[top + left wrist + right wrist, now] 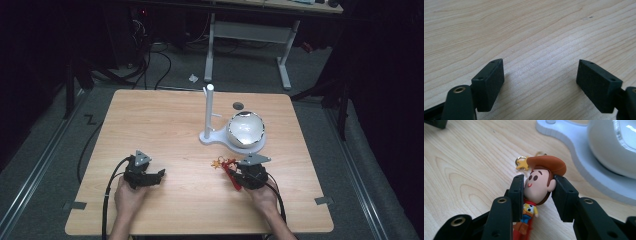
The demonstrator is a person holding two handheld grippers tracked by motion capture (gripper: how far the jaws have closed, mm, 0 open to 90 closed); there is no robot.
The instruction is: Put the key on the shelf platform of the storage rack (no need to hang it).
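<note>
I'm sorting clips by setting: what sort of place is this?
Probably a lab or workshop set up for recording, not a home. A bare wooden table stands on grey floor with loose cables behind it, next to a metal-framed desk, and the surroundings are dark.

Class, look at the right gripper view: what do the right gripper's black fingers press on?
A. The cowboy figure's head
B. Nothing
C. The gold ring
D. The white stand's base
A: the right gripper has both fingers against the sides of the small brown-hatted cowboy figure's head.
</note>
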